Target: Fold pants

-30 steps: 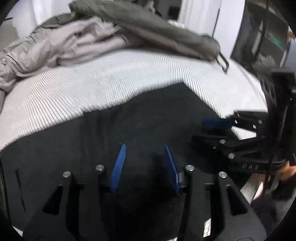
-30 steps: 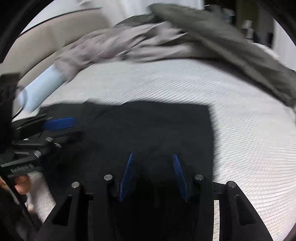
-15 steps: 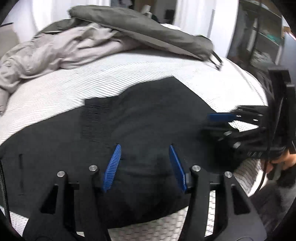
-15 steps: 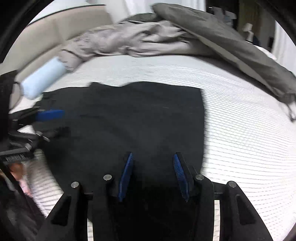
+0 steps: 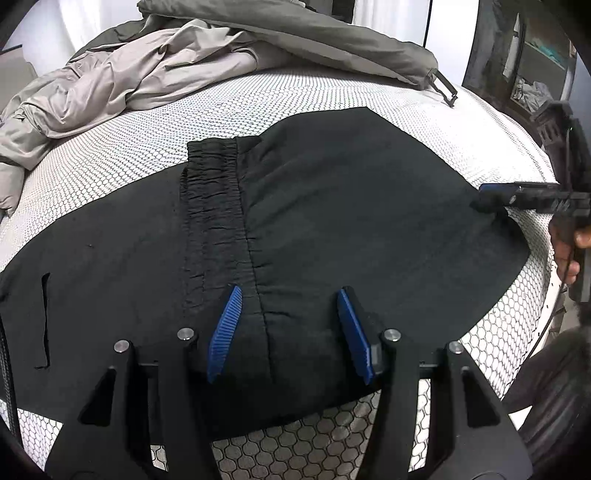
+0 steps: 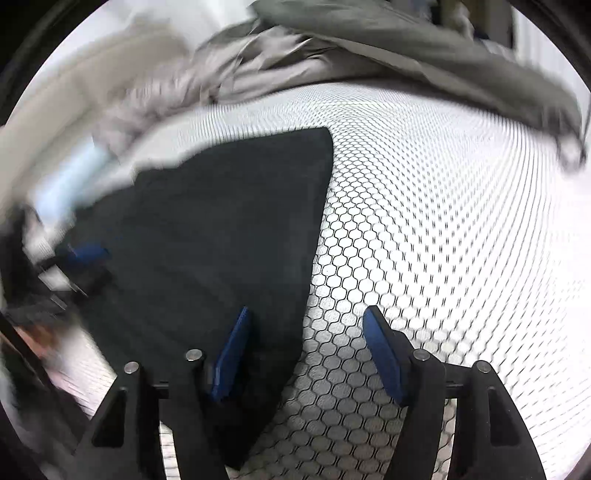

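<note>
Black pants (image 5: 332,206) lie flat on the white honeycomb-patterned mattress (image 5: 295,96), with the gathered waistband (image 5: 210,206) showing left of centre. My left gripper (image 5: 288,295) hovers over their near part, open, with no cloth pinched between its blue pads. In the blurred right wrist view the pants (image 6: 221,229) fill the left half. My right gripper (image 6: 306,314) stands over their right edge with its jaws opening; the edge runs between them but is not pinched. Each gripper shows in the other's view: the right gripper (image 5: 517,195) at the pants' far right corner, the left gripper (image 6: 81,258) at the left.
A heap of beige clothes (image 5: 129,81) and an olive-grey garment (image 5: 295,33) lie across the back of the mattress. A pale blue roll (image 6: 66,177) lies blurred at the left. Dark shelving (image 5: 535,55) stands beyond the right side. A person's hand (image 5: 565,251) holds the right gripper.
Both grippers have pulled back toward the near side, so more of the pants shows. The left jaws widened. The right gripper swung right to the pants' edge, rolled, and its jaws spread.
</note>
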